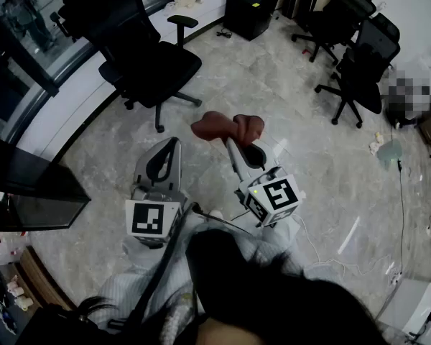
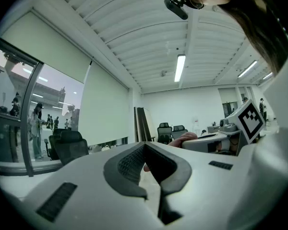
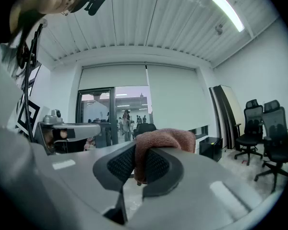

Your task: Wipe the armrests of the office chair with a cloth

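**At mid-floor, short of the chair: cloth gripped, wiping not begun**

Near the bottom of the head view, both grippers are held side by side over bare marble floor (image 1: 287, 106). The right gripper (image 1: 235, 142) is seen clamped on a reddish-brown cloth (image 1: 228, 129). In the right gripper view the fabric is pinched between the ribbed pads and bulges over the jaw tips. The left gripper (image 1: 172, 148) is seen with its jaw tips brought together and nothing between them; only floor shows through the gap behind the tips.

The black office chair (image 1: 140, 49) is noted at far left, well apart from both grippers. One armrest (image 1: 182, 21) is seen on its right side, the other (image 1: 59, 18) at its left edge, partly cut by the frame. No contact between cloth and chair is seen.

Step judged: approach, cloth ready, neither armrest wiped yet.

Next move, as judged: the gap to the chair has to be closed and the cloth laid flat on the right-side armrest pad. The chair stands on castors, so it may need to be steadied by the free left gripper.
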`<state>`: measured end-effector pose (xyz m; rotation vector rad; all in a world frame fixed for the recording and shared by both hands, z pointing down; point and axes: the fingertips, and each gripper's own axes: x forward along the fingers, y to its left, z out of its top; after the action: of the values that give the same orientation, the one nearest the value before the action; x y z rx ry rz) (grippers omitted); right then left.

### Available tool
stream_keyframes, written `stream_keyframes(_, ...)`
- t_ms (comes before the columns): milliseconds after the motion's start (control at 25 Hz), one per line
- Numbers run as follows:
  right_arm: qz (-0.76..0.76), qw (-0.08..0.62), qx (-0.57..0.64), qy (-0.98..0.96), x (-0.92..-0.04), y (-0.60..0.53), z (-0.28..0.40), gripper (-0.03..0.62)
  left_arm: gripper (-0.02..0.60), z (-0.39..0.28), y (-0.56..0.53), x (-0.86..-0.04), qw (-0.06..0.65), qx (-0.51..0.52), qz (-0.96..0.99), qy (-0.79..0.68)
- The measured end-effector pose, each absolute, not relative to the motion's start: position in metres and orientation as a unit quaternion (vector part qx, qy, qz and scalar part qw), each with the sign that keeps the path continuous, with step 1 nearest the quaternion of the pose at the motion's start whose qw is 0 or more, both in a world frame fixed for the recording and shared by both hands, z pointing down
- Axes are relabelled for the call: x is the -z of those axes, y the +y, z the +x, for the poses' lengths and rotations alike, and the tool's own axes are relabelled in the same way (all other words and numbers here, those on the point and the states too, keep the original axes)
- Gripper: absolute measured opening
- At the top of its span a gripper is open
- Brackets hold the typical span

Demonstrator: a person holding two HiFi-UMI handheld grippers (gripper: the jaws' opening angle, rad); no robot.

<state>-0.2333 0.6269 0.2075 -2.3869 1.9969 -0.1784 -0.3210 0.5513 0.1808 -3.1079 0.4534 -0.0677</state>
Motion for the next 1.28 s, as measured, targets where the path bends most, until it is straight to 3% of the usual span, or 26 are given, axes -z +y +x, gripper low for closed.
stream_keyframes(760,-0.764,0.031,0.057,0.642,-0.213,0.629,-0.207,0.025,0.004,-0.295,0.552,-0.189,0.020,0.027,-0.988,0.149)
stream_keyframes(1280,-0.758,0.027,0.073,0.648,-0.238,0.589,-0.135,0.025,0.003,-0.220,0.511,-0.205,0.032,0.045,-0.987,0.153)
